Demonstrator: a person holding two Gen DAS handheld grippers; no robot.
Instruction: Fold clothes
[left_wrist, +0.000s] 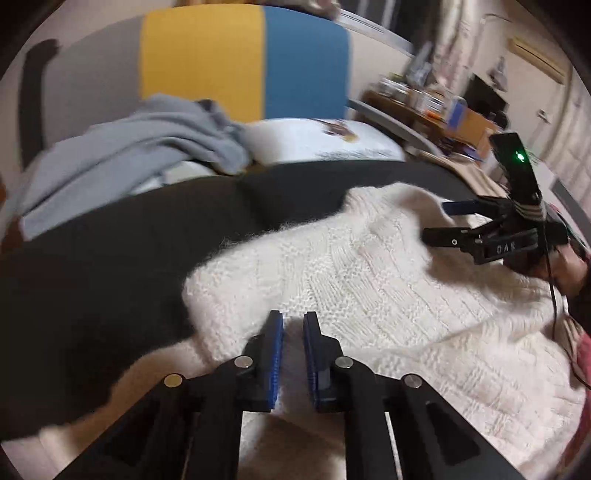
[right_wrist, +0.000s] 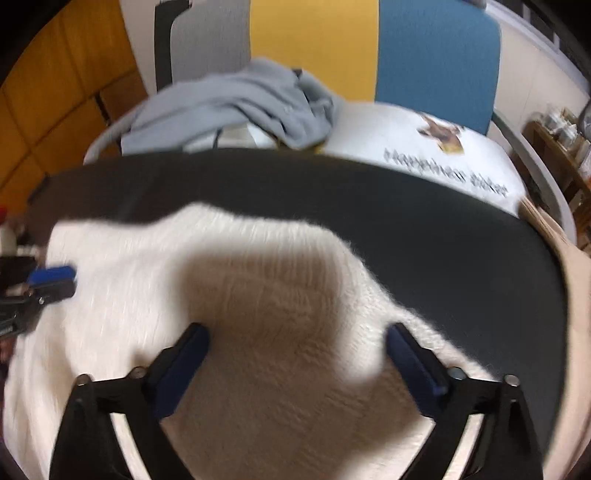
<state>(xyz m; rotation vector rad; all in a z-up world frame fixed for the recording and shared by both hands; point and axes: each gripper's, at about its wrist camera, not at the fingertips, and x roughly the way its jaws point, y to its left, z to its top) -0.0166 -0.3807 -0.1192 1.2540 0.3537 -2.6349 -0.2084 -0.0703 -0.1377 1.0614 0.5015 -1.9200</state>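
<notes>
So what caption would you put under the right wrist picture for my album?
Right gripper spread wide open above a fluffy white sweater on a dark mat.

Left gripper (left_wrist: 293, 325) angled downward, blue pads nearly together, nothing between them. Right gripper (right_wrist: 297, 338) angled downward, jaws spread wide.
</notes>
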